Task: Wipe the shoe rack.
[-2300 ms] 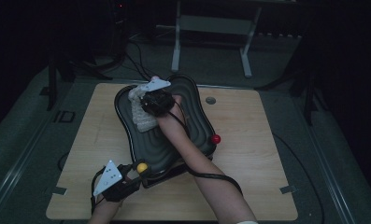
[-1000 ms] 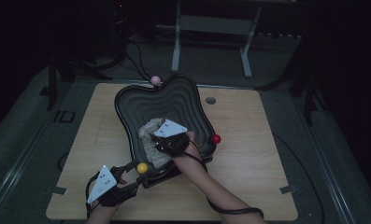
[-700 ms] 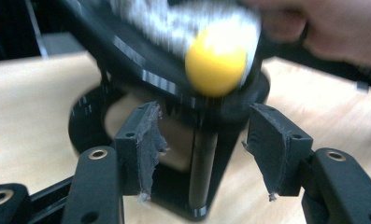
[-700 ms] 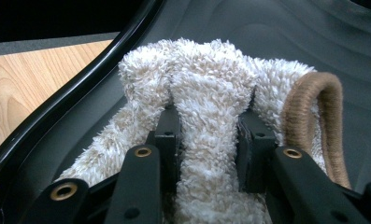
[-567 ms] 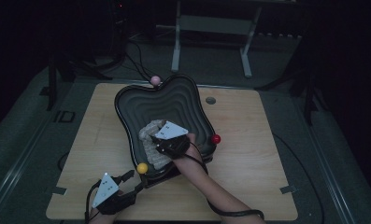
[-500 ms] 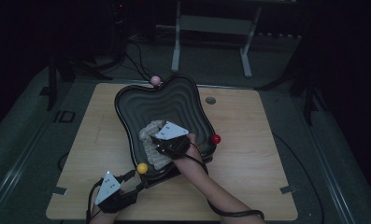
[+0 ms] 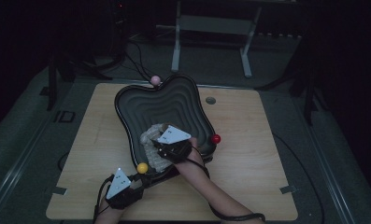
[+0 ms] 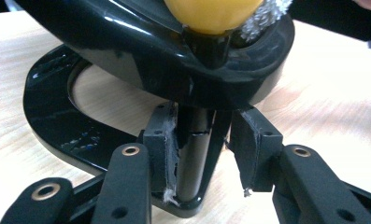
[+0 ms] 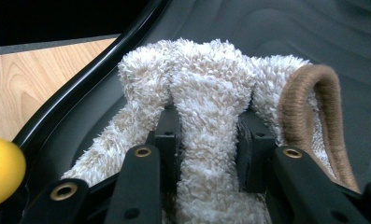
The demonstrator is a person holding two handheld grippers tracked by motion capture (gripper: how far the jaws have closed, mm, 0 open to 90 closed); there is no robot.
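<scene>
Right gripper (image 9: 206, 140) clamped on a fold of fluffy cream cloth (image 9: 211, 93) lying inside the black wavy tray (image 7: 174, 100) on the bench (image 7: 258, 140); left gripper (image 8: 204, 154) at the tray's near edge, jaws just closing around the black post (image 8: 192, 154) under the yellow ball (image 8: 211, 14), right pad not yet touching.

I see a dim room around my pale wooden surface (image 7: 262, 154). Grey floor (image 7: 342, 140) surrounds it, with black cables (image 7: 136, 49) trailing behind. A light metal stand (image 7: 211, 32) sits at the back, and dark legs (image 7: 52, 77) stand left.
</scene>
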